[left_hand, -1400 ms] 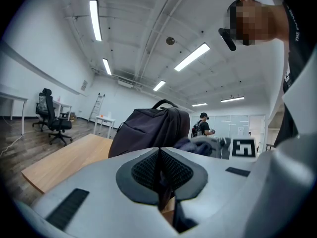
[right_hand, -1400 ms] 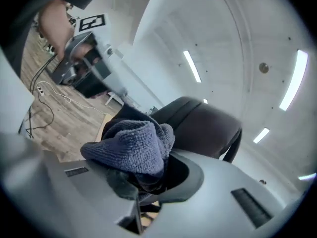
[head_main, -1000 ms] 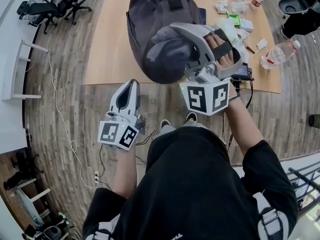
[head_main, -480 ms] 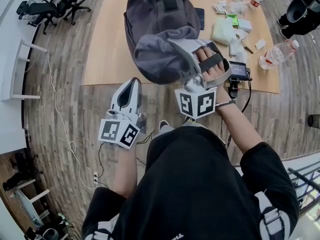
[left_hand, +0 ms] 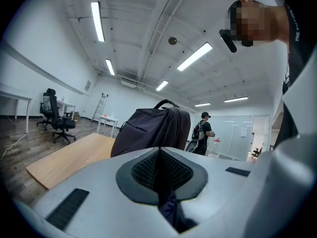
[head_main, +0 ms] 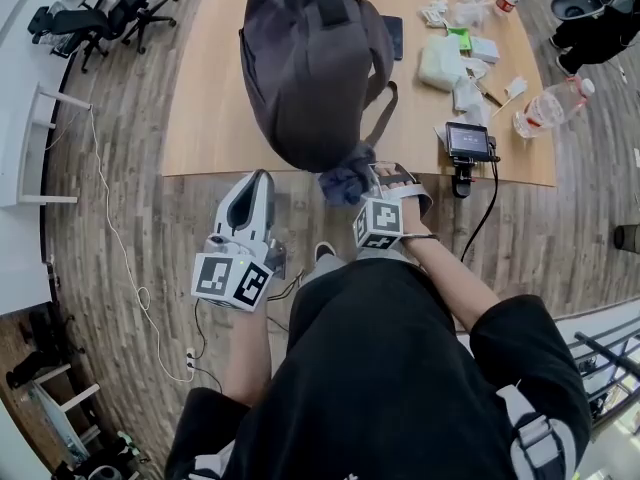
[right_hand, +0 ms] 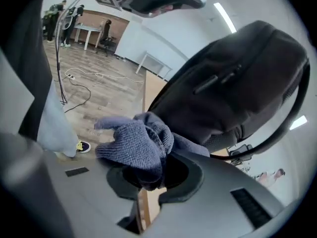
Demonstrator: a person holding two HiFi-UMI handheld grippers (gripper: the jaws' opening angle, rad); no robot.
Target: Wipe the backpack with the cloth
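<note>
— While you hold there: where is the backpack [head_main: 310, 63]?
— It stands upright on the counter [head_main: 205, 118], right at the near edge, with the top handle up. The dark face is toward me. One strap [head_main: 381, 108] loops loose down its right side.
— Right gripper [right_hand: 148, 177]?
— I have it low, at the counter's near edge, by the foot of the backpack. The fingers are clamped on the cloth [right_hand: 132, 142], a blue-grey knit that is bunched up and spilling over the tips.
— Is the cloth on the backpack?
— From the head view it lies against the lowest part of the near face. From the right gripper view the dark fabric sits just behind the bunch. It looks like contact, but I cannot tell how firm.
— Left gripper [head_main: 257, 180]?
— It is left of the cloth, in front of the counter edge, pointing roughly level at the backpack. It is near the backpack but apart from it. The fingers are together, with nothing I can name between them.
— Anything else on the counter?
— To the right there is a small screen [head_main: 468, 140] with a cable [head_main: 490, 203] dropping over the edge. A bottle [head_main: 545, 108] lies on its side, and some packets [head_main: 445, 63] sit farther back. There are office chairs [head_main: 110, 8] far left on the wood floor.
</note>
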